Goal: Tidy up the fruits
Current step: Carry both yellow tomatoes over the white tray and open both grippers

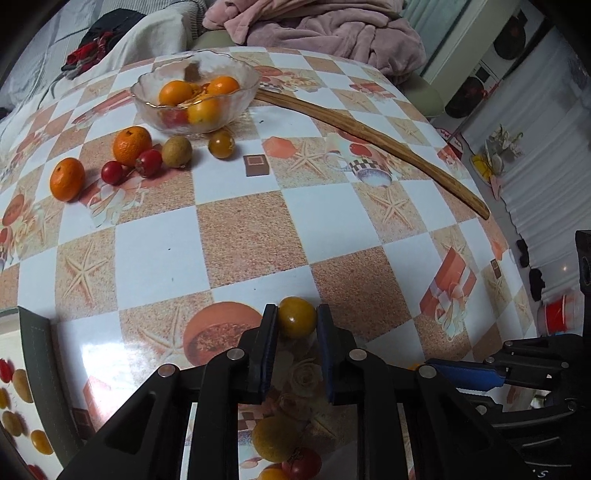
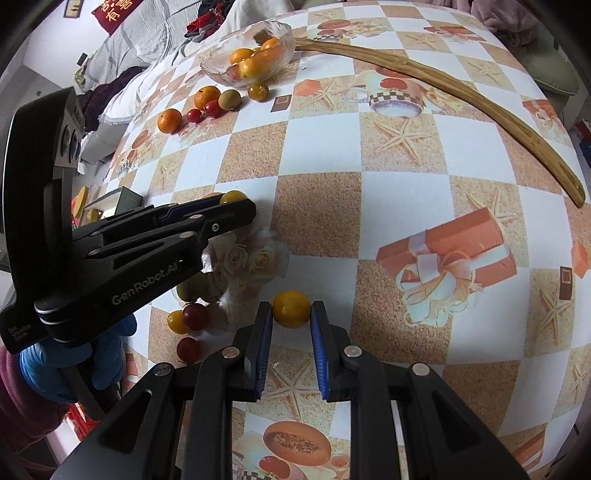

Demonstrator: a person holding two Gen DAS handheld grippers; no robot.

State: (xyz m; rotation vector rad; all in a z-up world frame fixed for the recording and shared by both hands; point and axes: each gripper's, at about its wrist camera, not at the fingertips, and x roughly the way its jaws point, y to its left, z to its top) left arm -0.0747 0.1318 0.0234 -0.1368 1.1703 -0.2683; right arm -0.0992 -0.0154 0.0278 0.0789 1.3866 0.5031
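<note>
My left gripper (image 1: 296, 319) is shut on a yellow cherry tomato (image 1: 296, 317), held just above the table; it also shows in the right wrist view (image 2: 236, 201) with the tomato (image 2: 232, 196) at its tip. My right gripper (image 2: 291, 314) is shut on a second yellow tomato (image 2: 291, 308). A glass bowl (image 1: 236, 70) at the far left holds several oranges. Beside it lie two oranges (image 1: 132, 144), two red tomatoes (image 1: 148, 162), a green-brown fruit (image 1: 177, 151) and a yellow-brown tomato (image 1: 221, 144).
A long wooden stick (image 1: 373, 134) runs from the bowl to the table's right edge. More small fruits lie near the front left edge (image 2: 192, 317). The table (image 1: 240, 229) has a checked cloth. Pink clothing (image 1: 332, 33) lies beyond it.
</note>
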